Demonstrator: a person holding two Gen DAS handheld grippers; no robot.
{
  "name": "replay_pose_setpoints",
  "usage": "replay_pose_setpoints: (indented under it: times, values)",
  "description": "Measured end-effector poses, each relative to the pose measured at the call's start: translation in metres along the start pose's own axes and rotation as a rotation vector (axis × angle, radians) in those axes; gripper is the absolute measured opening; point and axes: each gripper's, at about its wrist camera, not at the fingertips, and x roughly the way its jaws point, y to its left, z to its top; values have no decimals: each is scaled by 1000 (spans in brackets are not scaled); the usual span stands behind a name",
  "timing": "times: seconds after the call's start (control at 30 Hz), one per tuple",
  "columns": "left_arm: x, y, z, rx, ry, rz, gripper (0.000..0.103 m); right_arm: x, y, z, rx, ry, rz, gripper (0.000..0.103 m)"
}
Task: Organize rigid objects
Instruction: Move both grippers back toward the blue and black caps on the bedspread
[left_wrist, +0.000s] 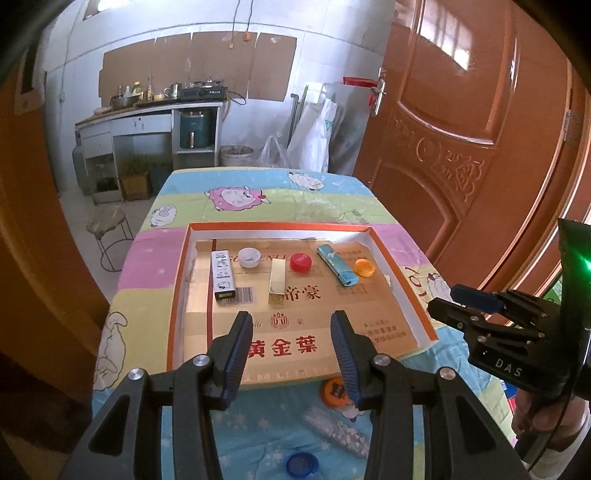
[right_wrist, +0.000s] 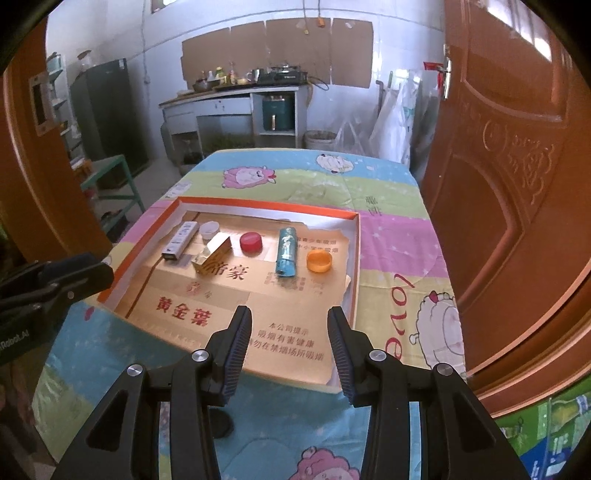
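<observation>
Both grippers empty, jaws apart. Orange cap (left_wrist: 334, 392) still outside tray (left_wrist: 180, 280), on cloth just at 5 o'clock of left gripper (left_wrist: 291, 325). Left nearer; right gripper (right_wrist: 290, 328) farther.

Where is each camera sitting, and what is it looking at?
Left wrist: sits on the left gripper, looking down its open, empty fingers at the orange-rimmed tray; the right gripper and a hand show at the right.
Right wrist: sits on the right gripper, jaws open and empty, facing the same tray from farther right; the left gripper shows at the left edge.
Shared: both see the tray, its red cap, the kitchen counter and the brown door.
</observation>
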Motion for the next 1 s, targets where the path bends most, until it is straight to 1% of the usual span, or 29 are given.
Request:
replay_pose_setpoints:
  times: [0.6,0.83,1.0]
  values:
    - [-45,-11,-32,31,-31,20,44,-43,22,-34,-18,-27,11,44]
    - [-55,-15,-48,47,-37,38,44,-53,29,-45,-25,-24,16,44]
    - [-54,-15,-65,43,-35,31,44,-54,34,-56,-23,-13,23,44]
